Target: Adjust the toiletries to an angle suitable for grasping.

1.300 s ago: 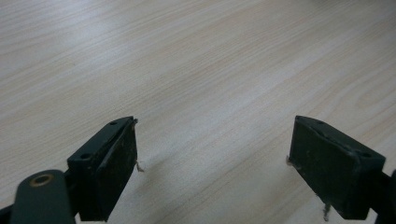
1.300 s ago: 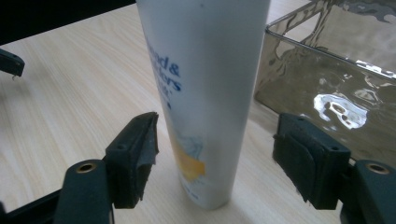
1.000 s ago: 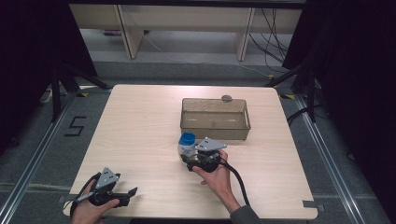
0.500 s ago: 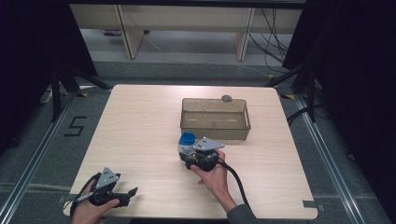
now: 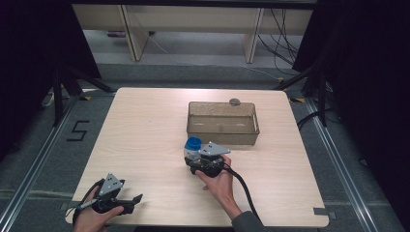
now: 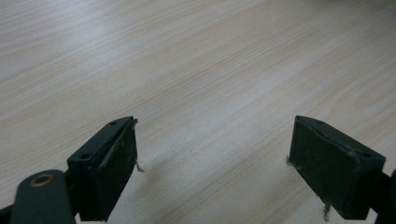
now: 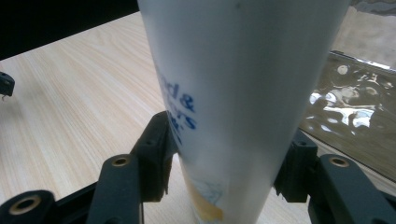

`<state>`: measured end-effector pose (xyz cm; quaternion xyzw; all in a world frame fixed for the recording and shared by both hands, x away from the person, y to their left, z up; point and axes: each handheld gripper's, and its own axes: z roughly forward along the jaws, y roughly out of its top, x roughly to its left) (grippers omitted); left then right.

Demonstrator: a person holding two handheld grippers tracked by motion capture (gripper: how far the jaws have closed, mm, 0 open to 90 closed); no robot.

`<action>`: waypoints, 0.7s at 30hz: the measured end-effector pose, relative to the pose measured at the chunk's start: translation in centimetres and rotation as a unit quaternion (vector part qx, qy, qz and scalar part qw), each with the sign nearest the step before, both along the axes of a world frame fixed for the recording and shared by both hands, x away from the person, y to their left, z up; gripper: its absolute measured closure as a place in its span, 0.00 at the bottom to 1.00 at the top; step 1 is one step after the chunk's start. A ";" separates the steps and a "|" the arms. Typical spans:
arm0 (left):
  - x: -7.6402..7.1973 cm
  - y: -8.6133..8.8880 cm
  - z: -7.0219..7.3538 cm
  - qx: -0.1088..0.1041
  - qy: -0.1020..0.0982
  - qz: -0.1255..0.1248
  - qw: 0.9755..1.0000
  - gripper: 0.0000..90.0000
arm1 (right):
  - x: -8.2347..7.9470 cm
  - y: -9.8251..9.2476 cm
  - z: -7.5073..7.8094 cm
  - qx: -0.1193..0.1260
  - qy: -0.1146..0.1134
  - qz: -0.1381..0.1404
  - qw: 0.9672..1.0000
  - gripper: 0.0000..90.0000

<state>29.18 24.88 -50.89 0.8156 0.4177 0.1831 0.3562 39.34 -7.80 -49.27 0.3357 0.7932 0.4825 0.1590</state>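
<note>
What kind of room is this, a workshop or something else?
Probably a lab recording station: a pale wooden table ringed by black curtains, loose cables on the floor behind, and a "5" floor marking beside it.

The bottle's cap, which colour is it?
Blue. The cap of the white bottle shows best in the high view.

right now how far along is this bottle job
Done: the right tongs have closed on the white plastic bottle with the blue cap, pads pressing both sides in the right gripper view. In hand: that bottle stands upright on the light wooden table beside the clear plastic bin. Left: probably moving it into the bin. The left tongs are open and idle.
</note>
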 end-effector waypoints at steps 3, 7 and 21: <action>0.0 0.0 0.0 0.002 0.000 -0.001 1.000 0.16 | 0.0 0.2 -0.2 0.001 0.000 -0.006 1.000 0.52; 0.0 0.2 0.1 0.018 0.004 -0.008 1.000 0.16 | 0.4 0.2 -0.3 0.004 -0.007 0.007 1.000 0.54; 0.2 0.3 0.1 0.018 0.006 -0.012 1.000 0.16 | 0.0 0.3 -0.2 -0.002 -0.013 -0.012 1.000 0.57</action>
